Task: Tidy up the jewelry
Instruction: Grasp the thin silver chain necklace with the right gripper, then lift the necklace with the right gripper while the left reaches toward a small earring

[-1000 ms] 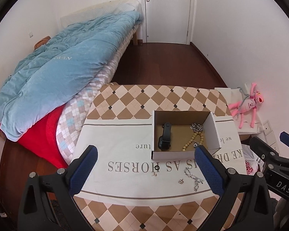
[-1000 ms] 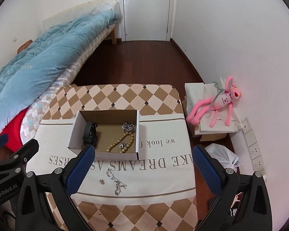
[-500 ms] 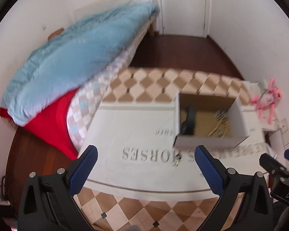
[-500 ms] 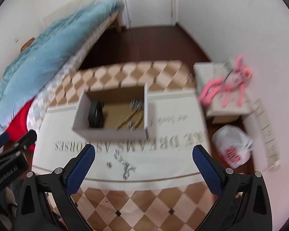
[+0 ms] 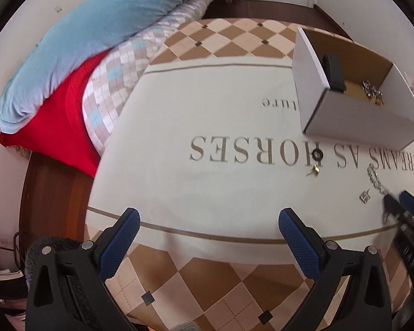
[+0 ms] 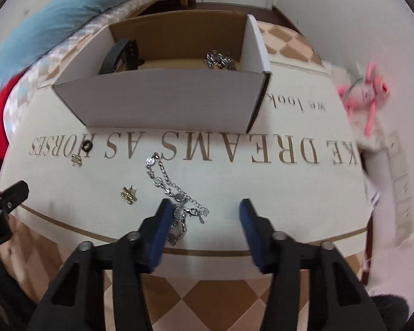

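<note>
While the right gripper (image 6: 204, 215) is lowered over the printed cloth (image 6: 276, 193), its jaws are seen to have just been closing, though a gap remains and nothing is pinched. A silver chain bracelet (image 6: 174, 190) is spread just ahead of its left finger, partly hidden behind it. Beyond the chain stands a cardboard box (image 6: 165, 102) with jewelry inside. The left gripper (image 5: 207, 229) is held wide open above bare cloth.
</note>
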{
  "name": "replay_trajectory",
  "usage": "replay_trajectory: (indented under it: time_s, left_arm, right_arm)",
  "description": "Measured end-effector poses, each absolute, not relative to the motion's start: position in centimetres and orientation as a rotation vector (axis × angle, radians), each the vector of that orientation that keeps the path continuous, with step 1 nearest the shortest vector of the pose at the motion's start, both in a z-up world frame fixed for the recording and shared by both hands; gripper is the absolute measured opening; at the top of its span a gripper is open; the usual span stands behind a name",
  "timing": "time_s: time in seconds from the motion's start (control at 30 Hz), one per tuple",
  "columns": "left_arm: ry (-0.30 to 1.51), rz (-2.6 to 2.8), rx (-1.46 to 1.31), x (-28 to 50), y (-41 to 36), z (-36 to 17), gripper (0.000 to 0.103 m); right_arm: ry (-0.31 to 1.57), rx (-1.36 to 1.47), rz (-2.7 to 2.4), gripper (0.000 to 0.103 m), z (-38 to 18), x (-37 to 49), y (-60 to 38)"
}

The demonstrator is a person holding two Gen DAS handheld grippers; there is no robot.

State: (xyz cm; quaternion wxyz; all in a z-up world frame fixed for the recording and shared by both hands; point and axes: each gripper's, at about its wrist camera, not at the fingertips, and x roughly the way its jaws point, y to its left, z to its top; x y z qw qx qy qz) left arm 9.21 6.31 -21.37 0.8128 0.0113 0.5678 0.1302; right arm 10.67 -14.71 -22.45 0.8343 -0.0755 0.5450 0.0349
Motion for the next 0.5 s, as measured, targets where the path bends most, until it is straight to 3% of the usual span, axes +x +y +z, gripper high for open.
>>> replay_trajectory:
  time_s: [0.03, 0.13, 0.2, 0.5]
  left_arm:
    - [1.216, 0.272, 0.027, 9.2, 6.1, -21.5, 0.103]
    - [1.217, 0.239, 0.03, 9.3, 5.3, -21.7, 0.103]
    - [1.212, 0.209, 0.028, 9.5, 4.7, -21.6, 0.103]
    - [1.218, 0.064, -0.007, 9.9, 0.4, -21.7, 0.102]
  right_arm:
    - [1.151, -0.168, 0.073, 0.012, -22.5, 10.6, -14.6]
    - [1.151, -0.17, 0.075, 0.011, -22.6, 10.4, -14.6]
    - [1.154, -0.132, 0.084, 0.004, -22.4, 10.4, -15.1]
    - [1.132, 0.035, 0.027, 0.004, -19.2, 11.2, -20.1]
